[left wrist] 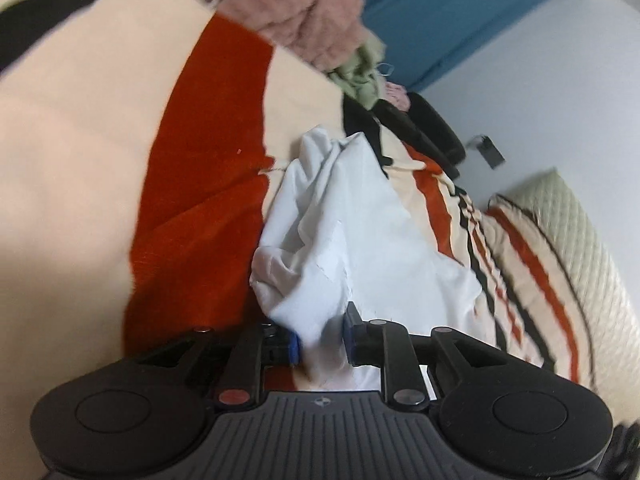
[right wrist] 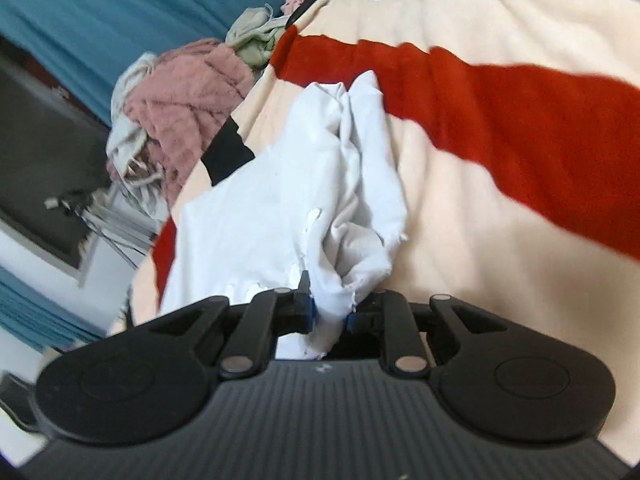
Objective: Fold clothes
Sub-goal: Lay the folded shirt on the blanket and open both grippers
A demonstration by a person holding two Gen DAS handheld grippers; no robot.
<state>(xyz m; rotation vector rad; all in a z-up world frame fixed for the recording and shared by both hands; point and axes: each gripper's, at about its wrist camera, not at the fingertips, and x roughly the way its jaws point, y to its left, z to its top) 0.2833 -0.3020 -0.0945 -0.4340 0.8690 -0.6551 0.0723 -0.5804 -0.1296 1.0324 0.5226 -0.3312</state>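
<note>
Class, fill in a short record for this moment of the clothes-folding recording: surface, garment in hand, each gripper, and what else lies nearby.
Surface: striped blanket, cream, red and black
Garment: white garment, bunched and creased, not yet folded
Left gripper: shut on the white cloth
Right gripper: shut on the white cloth
Nearby: pink fuzzy garment and pale green garment in a heap beyond

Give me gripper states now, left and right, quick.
Left gripper: shut on the white garment.
Right gripper: shut on the white garment, at another part of it.
</note>
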